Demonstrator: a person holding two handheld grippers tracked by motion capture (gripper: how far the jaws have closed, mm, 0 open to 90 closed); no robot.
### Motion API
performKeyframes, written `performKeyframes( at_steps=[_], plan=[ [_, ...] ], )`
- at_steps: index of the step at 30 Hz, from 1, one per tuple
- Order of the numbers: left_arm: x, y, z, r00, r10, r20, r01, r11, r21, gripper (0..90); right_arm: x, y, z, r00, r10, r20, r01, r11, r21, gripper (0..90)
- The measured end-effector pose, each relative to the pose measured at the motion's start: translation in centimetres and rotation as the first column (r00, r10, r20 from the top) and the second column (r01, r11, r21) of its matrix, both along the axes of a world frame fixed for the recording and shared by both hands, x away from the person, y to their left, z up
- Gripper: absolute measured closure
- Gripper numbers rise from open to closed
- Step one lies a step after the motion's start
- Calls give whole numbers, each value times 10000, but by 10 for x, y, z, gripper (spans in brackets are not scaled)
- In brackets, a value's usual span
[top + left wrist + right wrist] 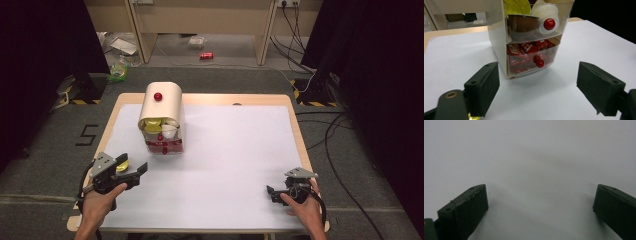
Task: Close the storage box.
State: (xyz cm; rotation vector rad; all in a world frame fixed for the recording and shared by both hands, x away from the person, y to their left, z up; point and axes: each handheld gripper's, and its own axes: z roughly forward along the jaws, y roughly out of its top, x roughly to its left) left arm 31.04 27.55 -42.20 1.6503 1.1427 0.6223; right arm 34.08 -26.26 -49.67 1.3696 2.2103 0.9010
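From above your side of the table [240, 150], the high view looks forward and down, taking in the whole top and the floor beyond. Your left gripper view sits low and close, facing the drawer unit [534, 45] head-on, the same drawer unit that the high view catches from above. Your right gripper view points down, very near the bare white tabletop.

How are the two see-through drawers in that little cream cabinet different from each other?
The upper clear plastic drawer holds round capsules, yellow, white and brown; the lower clear plastic drawer is packed with red packets. The upper drawer sticks out a little farther than the lower one. Both sit in the same small cream cabinet, and each has a round red knob on its front. The left claw is open and points at them.
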Motion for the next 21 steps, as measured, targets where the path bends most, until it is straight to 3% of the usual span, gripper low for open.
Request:
performKeyframes(
  at_steps=[10, 21],
  plan=[
    [-8, -1, -8, 10000, -51, 66, 50, 9998, 212, 179, 0, 0, 0, 10000, -11, 1, 11, 10000, 10, 3],
    [-18, 0, -26, 9999, -95, -143, 99, 9995, 293, 178, 0, 0, 0, 10000, -1, -11, 1, 10000, -9, 3]
  ],
)
